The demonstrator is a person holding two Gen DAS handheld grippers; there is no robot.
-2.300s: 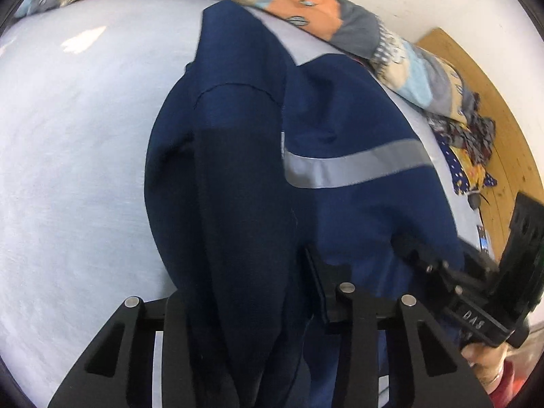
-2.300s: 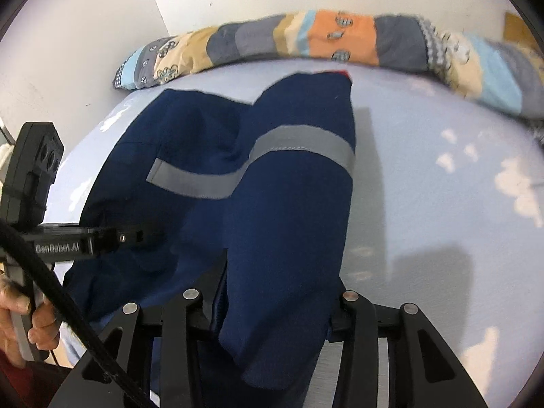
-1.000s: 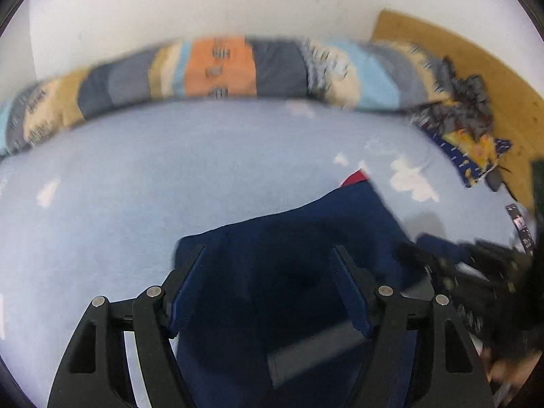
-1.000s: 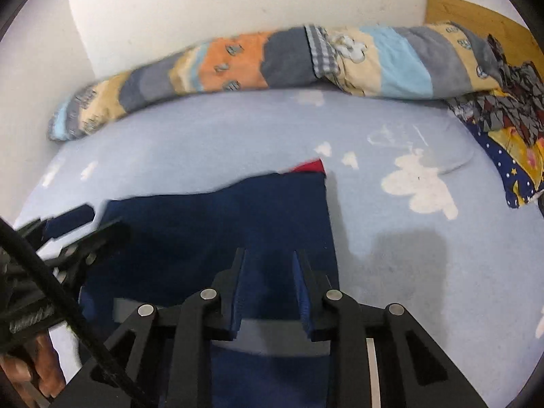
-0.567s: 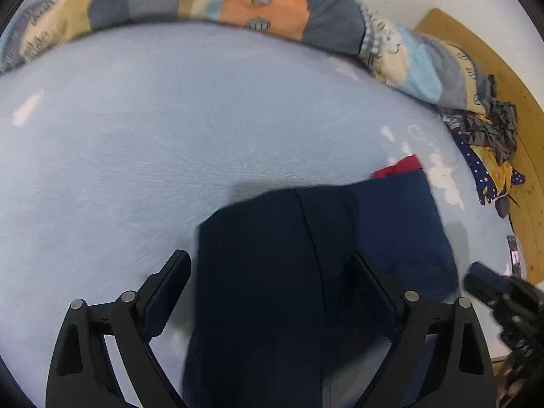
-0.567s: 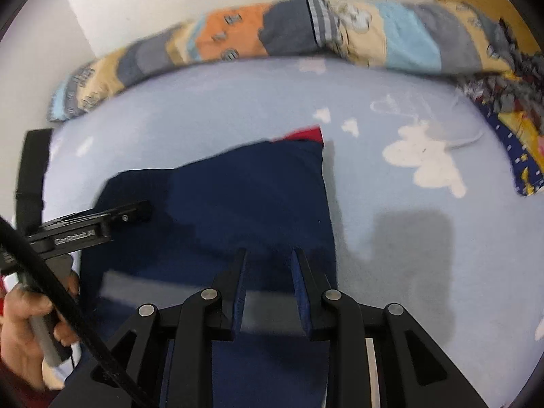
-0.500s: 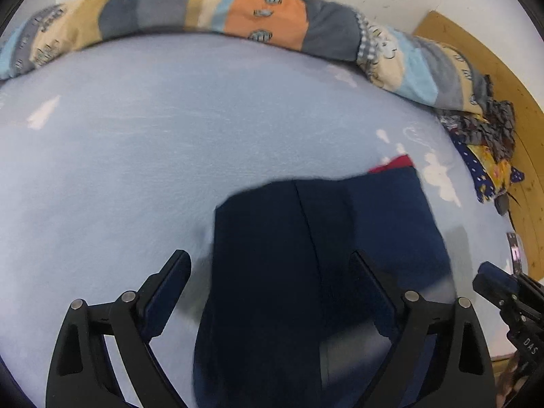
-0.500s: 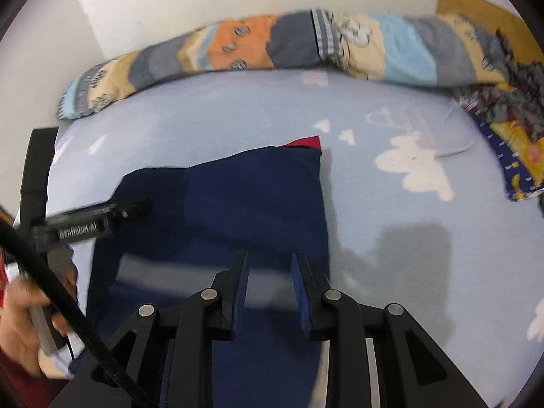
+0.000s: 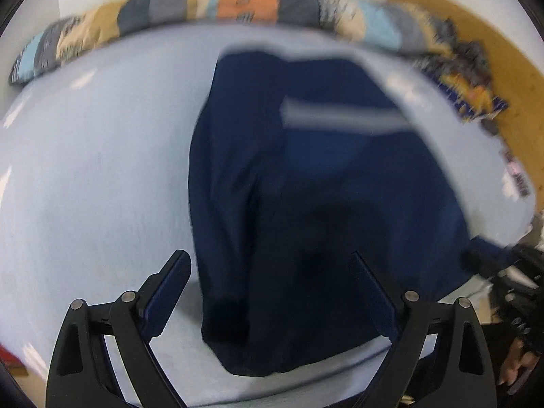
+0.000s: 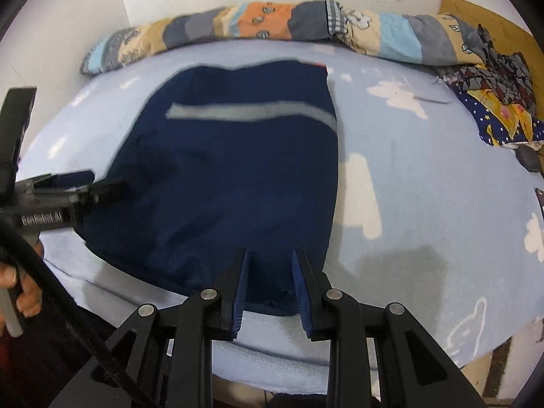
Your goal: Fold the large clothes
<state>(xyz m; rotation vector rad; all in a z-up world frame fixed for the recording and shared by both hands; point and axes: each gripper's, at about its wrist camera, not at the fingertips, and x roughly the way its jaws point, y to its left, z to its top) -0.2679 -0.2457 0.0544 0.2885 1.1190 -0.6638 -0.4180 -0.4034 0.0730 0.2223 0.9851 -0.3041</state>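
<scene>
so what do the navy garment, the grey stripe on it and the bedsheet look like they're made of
Navy garment: looks like a matte woven workwear cloth, cotton or a blend; it lies flat with soft creases and no sheen.
Grey stripe: probably sewn-on reflective tape, a smoother, paler band.
Bedsheet: seems soft, slightly fuzzy fabric, light blue with white cloud prints.

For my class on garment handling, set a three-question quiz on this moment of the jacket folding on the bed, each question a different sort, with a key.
1. True or false: the left gripper has its jaws spread wide over the navy jacket.
2. The grey reflective stripe crosses the jacket nearer which edge? A) the far edge, towards the patchwork quilt roll; B) the near edge, by the grippers.
3. Fill in: the jacket lies on a light blue ____ printed with white clouds.

Key: 1 true; 2 A; 3 bedsheet.
</scene>
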